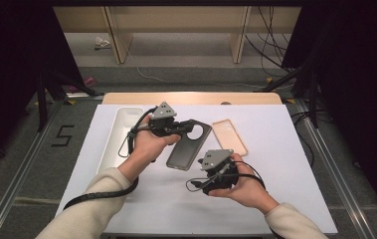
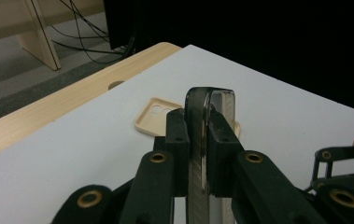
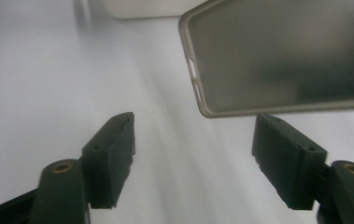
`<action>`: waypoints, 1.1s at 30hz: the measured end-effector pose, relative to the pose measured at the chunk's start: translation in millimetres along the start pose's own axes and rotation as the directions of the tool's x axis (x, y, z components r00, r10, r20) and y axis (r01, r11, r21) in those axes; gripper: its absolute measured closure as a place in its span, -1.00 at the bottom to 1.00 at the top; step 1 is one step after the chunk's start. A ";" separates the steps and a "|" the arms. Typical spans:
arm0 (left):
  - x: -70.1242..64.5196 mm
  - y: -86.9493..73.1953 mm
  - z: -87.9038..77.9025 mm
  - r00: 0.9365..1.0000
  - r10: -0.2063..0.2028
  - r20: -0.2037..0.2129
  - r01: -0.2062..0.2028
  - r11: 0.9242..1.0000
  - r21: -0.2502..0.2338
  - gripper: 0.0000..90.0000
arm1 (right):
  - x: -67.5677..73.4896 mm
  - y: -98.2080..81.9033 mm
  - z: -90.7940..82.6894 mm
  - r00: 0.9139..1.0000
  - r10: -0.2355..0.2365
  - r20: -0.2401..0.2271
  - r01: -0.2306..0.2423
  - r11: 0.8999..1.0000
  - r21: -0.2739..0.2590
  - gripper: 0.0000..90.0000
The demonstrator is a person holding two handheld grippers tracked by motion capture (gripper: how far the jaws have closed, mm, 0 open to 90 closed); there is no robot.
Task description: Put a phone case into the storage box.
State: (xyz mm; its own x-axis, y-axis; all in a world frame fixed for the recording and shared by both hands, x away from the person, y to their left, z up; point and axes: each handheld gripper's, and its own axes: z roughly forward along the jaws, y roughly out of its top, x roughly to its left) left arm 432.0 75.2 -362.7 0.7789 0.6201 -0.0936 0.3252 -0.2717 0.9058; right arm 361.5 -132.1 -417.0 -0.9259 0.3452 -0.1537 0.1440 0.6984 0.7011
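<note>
Between left tool (image 2: 197, 135) pads: grey phone case (image 2: 202, 140), clamped.

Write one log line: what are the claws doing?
left claw: shut on dark case | right claw: open, empty | beige case: on table

Beige rubbery phone case (image 1: 230, 136) flat on white rectangular table top (image 1: 285, 169), camera cutouts visible (image 2: 158, 111). Long white rounded tray (image 1: 119, 134) near left edge. Pale wooden board (image 1: 191, 98) along far edge. Black cables (image 1: 268, 45) on grey floor beyond.
</note>
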 end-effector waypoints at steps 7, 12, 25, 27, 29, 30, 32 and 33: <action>12.6 -3.2 -15.2 1.000 -0.015 -0.019 0.014 0.998 -0.055 0.80 | -8.8 -4.0 -5.0 0.995 0.095 0.029 -0.093 0.994 -0.059 -0.53; 18.4 -4.4 -22.1 0.999 -0.022 -0.025 0.020 0.997 -0.072 0.81 | -11.4 -7.2 -8.2 0.990 0.133 0.034 -0.130 0.988 -0.079 -0.58; 29.8 -4.7 -39.7 0.999 -0.027 -0.042 0.022 0.993 -0.117 0.80 | -19.4 -15.5 -17.3 0.974 0.220 0.045 -0.213 0.968 -0.130 -0.62; 31.4 -4.2 -42.0 0.999 -0.027 -0.042 0.022 0.992 -0.122 0.80 | -20.1 -16.7 -18.5 0.972 0.228 0.048 -0.220 0.966 -0.135 -0.62; 33.8 -3.1 -45.3 0.998 -0.030 -0.046 0.023 0.991 -0.130 0.80 | -21.8 -19.2 -19.6 0.969 0.241 0.049 -0.232 0.962 -0.141 -0.62; 33.8 -3.1 -45.3 0.998 -0.030 -0.046 0.023 0.991 -0.130 0.80 | -21.8 -19.2 -19.6 0.969 0.241 0.049 -0.232 0.962 -0.141 -0.62; 35.2 -2.4 -47.2 0.998 -0.032 -0.048 0.025 0.991 -0.135 0.80 | -22.7 -21.0 -20.2 0.966 0.252 0.055 -0.242 0.959 -0.144 -0.62; 35.8 -2.1 -48.1 0.998 -0.032 -0.049 0.025 0.990 -0.137 0.80 | -23.5 -21.8 -20.7 0.965 0.256 0.055 -0.246 0.958 -0.147 -0.62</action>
State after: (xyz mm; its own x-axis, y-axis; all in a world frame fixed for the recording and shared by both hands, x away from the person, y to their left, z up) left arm 433.5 133.3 -348.1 0.7408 0.6640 -0.1017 0.2679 -0.1532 0.9512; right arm 372.9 -168.4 -414.3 -0.8375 0.5464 -0.0073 0.3140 0.4920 0.8120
